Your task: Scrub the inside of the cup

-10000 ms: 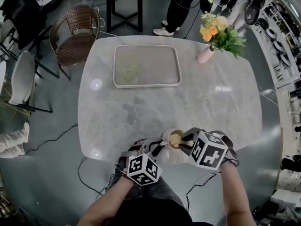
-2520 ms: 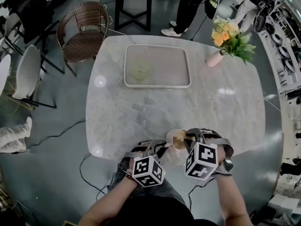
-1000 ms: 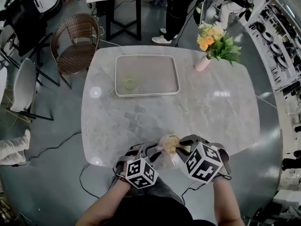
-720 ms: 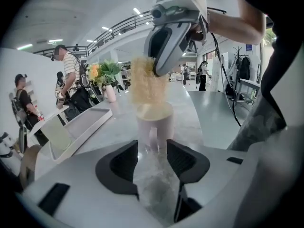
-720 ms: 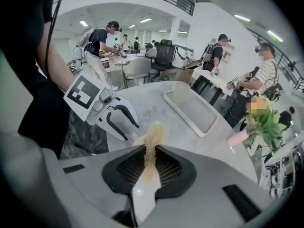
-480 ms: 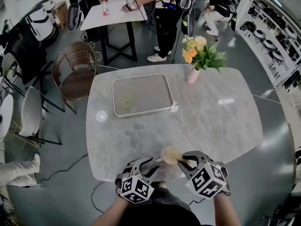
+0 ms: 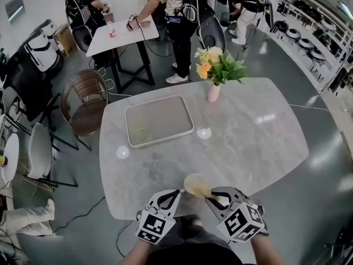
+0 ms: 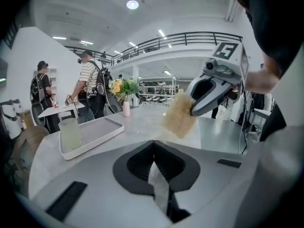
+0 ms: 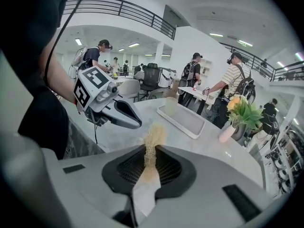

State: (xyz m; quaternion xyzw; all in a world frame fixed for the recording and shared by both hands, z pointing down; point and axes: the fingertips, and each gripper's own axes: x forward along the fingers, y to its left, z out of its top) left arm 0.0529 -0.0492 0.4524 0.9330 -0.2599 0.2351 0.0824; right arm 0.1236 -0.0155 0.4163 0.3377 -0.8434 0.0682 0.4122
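Two claws sit side by side at the near edge of the table (image 7: 248, 142) in the head view, left claw (image 7: 176, 192) and right claw (image 7: 213, 195), tips near a round yellowish sponge (image 7: 196, 185); pale ring around it, unclear what. Pale green cup (image 7: 140, 132) upright in the near-left corner of the tray (image 7: 165, 115).

Left gripper view: left claw (image 8: 154, 153) just closed, pinched tight on nothing; sponge (image 8: 179, 115) clamped in the right claw (image 8: 192, 109) just ahead.

Right gripper view: right claw (image 9: 149, 158) gripping the sponge (image 9: 153, 136), left claw (image 9: 137, 122) just beside it.
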